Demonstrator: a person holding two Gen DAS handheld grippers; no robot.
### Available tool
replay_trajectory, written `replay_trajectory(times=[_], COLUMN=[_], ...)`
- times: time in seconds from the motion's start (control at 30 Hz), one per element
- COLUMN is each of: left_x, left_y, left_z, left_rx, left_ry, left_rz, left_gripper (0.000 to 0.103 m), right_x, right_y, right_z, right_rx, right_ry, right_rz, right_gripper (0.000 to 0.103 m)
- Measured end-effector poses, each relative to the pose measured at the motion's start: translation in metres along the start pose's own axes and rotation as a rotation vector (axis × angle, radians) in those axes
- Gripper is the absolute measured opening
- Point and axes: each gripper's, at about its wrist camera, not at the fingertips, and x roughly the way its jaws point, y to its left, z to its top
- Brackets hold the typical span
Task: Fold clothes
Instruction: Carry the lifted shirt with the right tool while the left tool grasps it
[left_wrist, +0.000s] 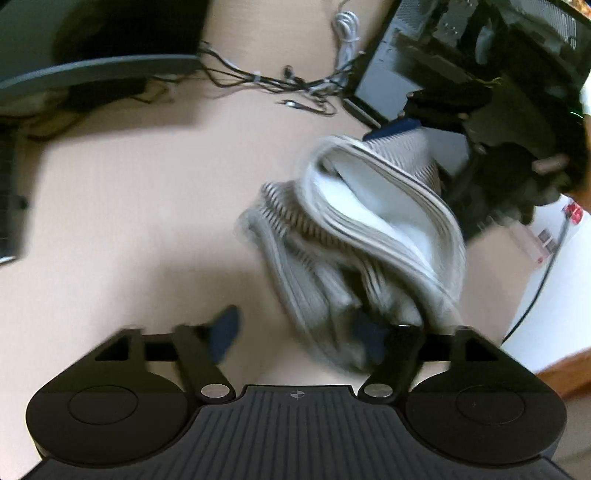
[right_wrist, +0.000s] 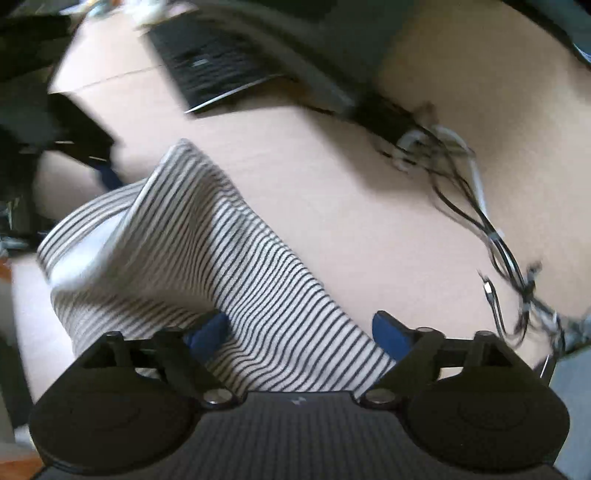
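Both views are evenly and softly lit with no glare, and the pale table (left_wrist: 122, 206) carries broad, soft-edged shadows at far left under the dark equipment. Motion blur smears the striped garment (left_wrist: 354, 236) in the left wrist view and the cables (right_wrist: 491, 236) at right in the right wrist view. Fisheye distortion bends straight edges toward the corners, where detail turns dim and soft.
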Motion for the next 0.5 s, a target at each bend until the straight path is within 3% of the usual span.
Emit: replay_trajectory(times=[0.13, 0.27, 0.37, 0.5], left_x=[-0.042, -0.067, -0.05, -0.017], left_y=[0.01, -0.009, -0.031, -0.03], left_z=[0.009, 0.036, 0.05, 0.064], left_rx=[-0.009, 0.105, 0.282, 0.348], left_ry=[-0.077, -0.176, -0.167, -0.128], left_rz=[0.045, 0.021, -0.046, 0.012], left_gripper=[0.084, 0.088, 0.087, 0.074], right_x=[0.006, -0.002, -0.008, -0.027], right_y=[-0.009, -0.01, -0.008, -0.006], right_z=[-0.008, -0.023, -0.031, -0.038], right_rx=[0.124, 0.243, 0.304, 0.34], right_ry=[-0.05, -0.108, -0.139, -0.181], right_rz=[-0.015, -0.041, -0.086, -0.233], right_gripper=[0.096, 0.096, 0.096, 0.097])
